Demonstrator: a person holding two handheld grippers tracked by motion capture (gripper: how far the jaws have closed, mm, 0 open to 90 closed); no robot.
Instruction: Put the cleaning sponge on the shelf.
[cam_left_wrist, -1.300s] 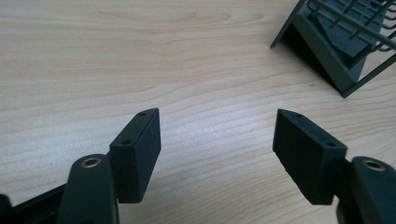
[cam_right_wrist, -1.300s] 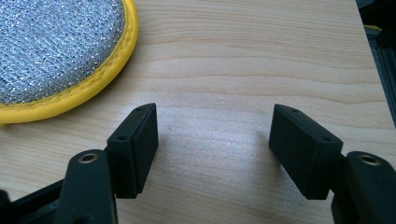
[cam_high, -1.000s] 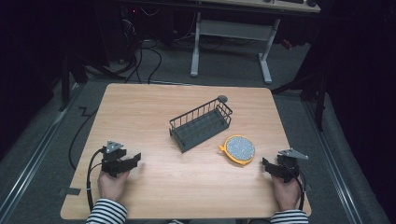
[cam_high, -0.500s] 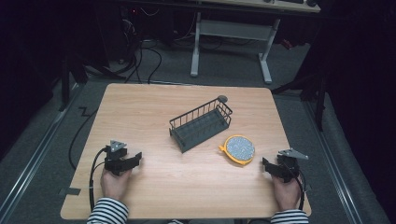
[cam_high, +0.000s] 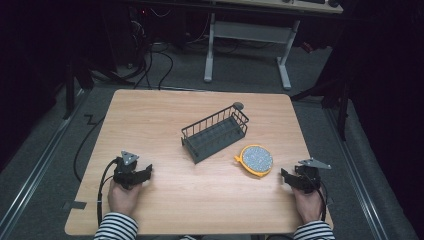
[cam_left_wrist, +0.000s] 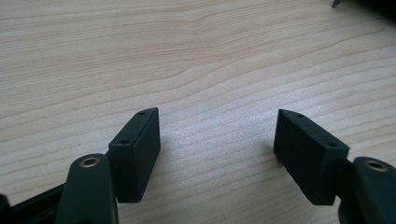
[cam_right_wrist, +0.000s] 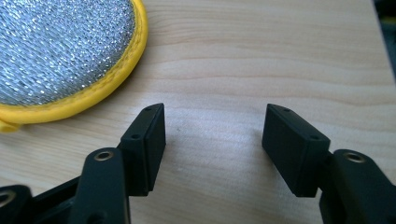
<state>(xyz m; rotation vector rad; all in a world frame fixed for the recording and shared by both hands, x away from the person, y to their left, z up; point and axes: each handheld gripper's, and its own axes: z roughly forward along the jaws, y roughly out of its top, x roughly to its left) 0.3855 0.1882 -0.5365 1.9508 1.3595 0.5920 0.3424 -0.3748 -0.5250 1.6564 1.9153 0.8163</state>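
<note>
**Both tools open, scrubber untouched**

We hold the left tool and the right tool low over the worktop, jaws apart and empty; the right's have just been closing a little, the left's opening. The yellow-rimmed scrubber lies just beside the wire rack, on its near right. Nothing is grasped yet; we judge all the handling remains.

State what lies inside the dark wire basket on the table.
Through the wire basket nothing shows inside, just its dark floor; its near wall hides a strip. The yellow-rimmed scrubber lies outside.
</note>
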